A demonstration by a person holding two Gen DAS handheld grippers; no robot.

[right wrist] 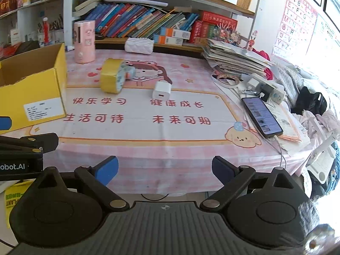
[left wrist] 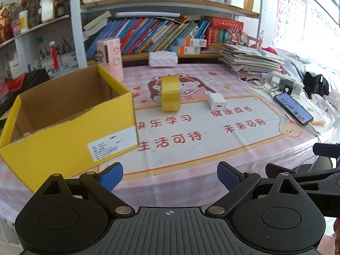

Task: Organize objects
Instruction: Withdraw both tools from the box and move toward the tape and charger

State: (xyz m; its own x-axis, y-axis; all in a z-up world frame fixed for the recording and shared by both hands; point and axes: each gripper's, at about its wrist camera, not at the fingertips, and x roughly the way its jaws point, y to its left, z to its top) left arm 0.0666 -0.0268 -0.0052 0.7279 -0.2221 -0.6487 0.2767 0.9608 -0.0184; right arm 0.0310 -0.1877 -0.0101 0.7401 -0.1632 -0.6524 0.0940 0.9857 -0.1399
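Observation:
A yellow tape roll [left wrist: 170, 93] stands on edge on the pink tablecloth; it also shows in the right wrist view [right wrist: 111, 78], with a small blue toy [right wrist: 128, 72] right behind it. A white charger cube [left wrist: 216, 103] lies to its right, also in the right wrist view [right wrist: 161, 90]. An open yellow cardboard box [left wrist: 70, 119] sits at the left, also in the right wrist view [right wrist: 31, 89]. My left gripper [left wrist: 170, 177] is open and empty near the front edge. My right gripper [right wrist: 164, 170] is open and empty, to the right of the left one.
A pink cylinder [right wrist: 84, 41] stands behind the box. A white pouch [right wrist: 139, 45] lies at the back. A stack of papers [right wrist: 233, 59], a power strip [right wrist: 265, 89] and a phone [right wrist: 262, 116] on a cable fill the right side. Bookshelves stand behind.

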